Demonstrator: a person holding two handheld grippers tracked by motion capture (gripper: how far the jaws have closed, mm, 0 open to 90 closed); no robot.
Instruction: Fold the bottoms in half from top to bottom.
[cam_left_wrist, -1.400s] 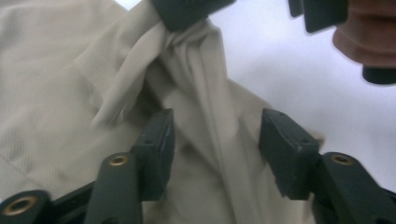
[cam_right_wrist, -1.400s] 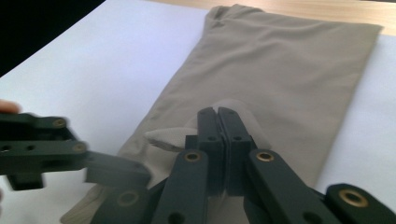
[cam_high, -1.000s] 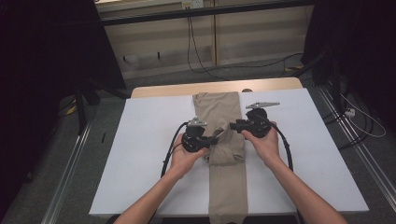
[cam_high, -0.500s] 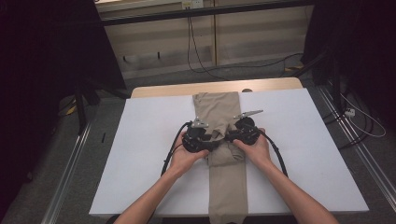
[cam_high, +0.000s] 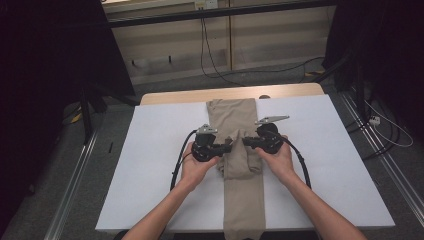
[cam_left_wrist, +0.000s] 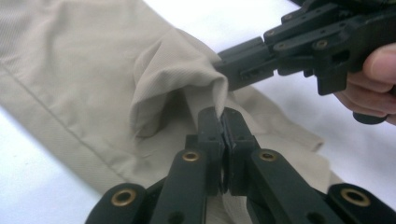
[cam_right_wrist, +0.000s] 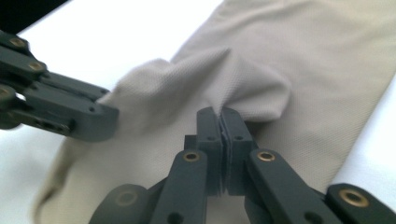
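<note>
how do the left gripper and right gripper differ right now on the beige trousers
The black left gripper points toward the table's right and pinches the bunched fold from the left side of the long beige fabric trousers; the black right gripper points left and pinches from the right. The left one's grey plate is short and sits close above it; the right one's plate is longer and juts outward. Both have just closed and are shut on cloth, tips nearly meeting.

— Background? White sheet (cam_high: 150, 175) over a wooden table (cam_high: 175, 96).
— Noted. Behind it?
— Black cables (cam_high: 210, 55) on the floor by a pale wall panel (cam_high: 165, 35). Dark curtain (cam_high: 45, 75) left, metal floor rails (cam_high: 70, 200).
</note>
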